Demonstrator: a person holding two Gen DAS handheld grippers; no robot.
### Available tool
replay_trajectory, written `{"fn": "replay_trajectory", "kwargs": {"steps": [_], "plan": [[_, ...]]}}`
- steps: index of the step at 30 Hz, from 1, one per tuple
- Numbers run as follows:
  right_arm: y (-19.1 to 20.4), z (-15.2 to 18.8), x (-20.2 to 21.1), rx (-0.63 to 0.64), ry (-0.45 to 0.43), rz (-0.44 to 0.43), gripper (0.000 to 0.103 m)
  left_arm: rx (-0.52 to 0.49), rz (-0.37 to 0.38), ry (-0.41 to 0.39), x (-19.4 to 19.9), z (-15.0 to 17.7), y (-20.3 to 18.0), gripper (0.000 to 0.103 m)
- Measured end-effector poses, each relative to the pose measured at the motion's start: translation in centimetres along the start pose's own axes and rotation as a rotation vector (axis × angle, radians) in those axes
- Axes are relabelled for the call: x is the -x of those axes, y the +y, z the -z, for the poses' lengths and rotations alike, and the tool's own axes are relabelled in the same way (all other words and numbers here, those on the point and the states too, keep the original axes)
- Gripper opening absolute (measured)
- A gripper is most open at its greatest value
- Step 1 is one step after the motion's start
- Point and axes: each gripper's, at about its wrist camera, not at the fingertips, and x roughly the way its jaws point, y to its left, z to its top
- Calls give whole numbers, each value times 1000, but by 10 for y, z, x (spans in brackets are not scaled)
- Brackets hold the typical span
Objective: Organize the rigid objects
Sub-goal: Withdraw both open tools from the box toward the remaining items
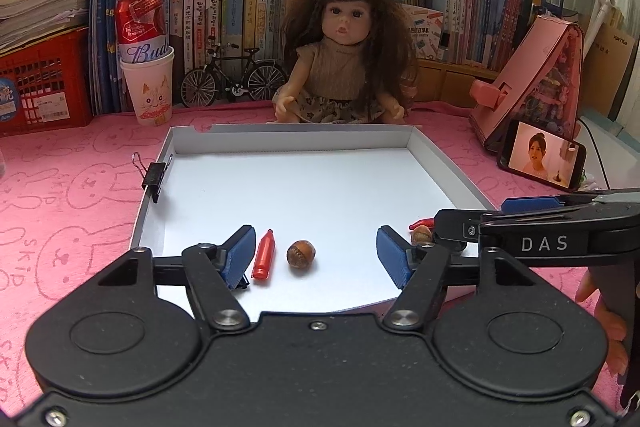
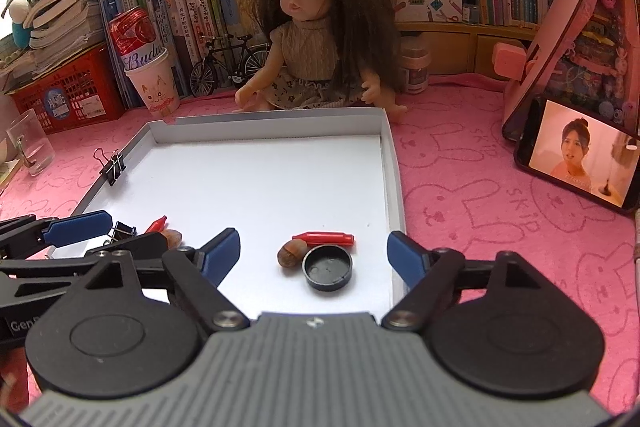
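Note:
A shallow white box tray (image 1: pixel 292 141) lies on the pink cloth. In the left wrist view, a red crayon-shaped piece (image 1: pixel 263 254) and a brown nut (image 1: pixel 301 254) rest on its floor between the blue pads of my left gripper (image 1: pixel 317 257), which is open and touches neither. My right gripper (image 1: pixel 472 214) reaches in from the right near a second nut (image 1: pixel 422 235). In the right wrist view, my right gripper (image 2: pixel 314 255) is open around a red piece (image 2: pixel 324 238), a nut (image 2: pixel 291 254) and a black round cap (image 2: pixel 328 267), all lying free on the tray (image 2: pixel 264 131).
A black binder clip (image 1: pixel 154 175) grips the tray's left wall. A doll (image 1: pixel 344 55) sits behind the tray, with a paper cup holding a can (image 1: pixel 149 87) at its left. A phone (image 2: pixel 580 155) leans on a pink case at the right, and a glass (image 2: pixel 30 143) stands at the far left.

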Motion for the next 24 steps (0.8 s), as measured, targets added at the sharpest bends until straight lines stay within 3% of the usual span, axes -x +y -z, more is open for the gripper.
{"fn": "replay_trajectory", "kwargs": {"steps": [17, 24], "plan": [[14, 29, 43, 103, -107, -21, 96, -33, 6, -67, 58, 27, -1, 75], [18, 46, 52, 127, -111, -42, 97, -61, -13, -67, 75, 49, -1, 76]]}}
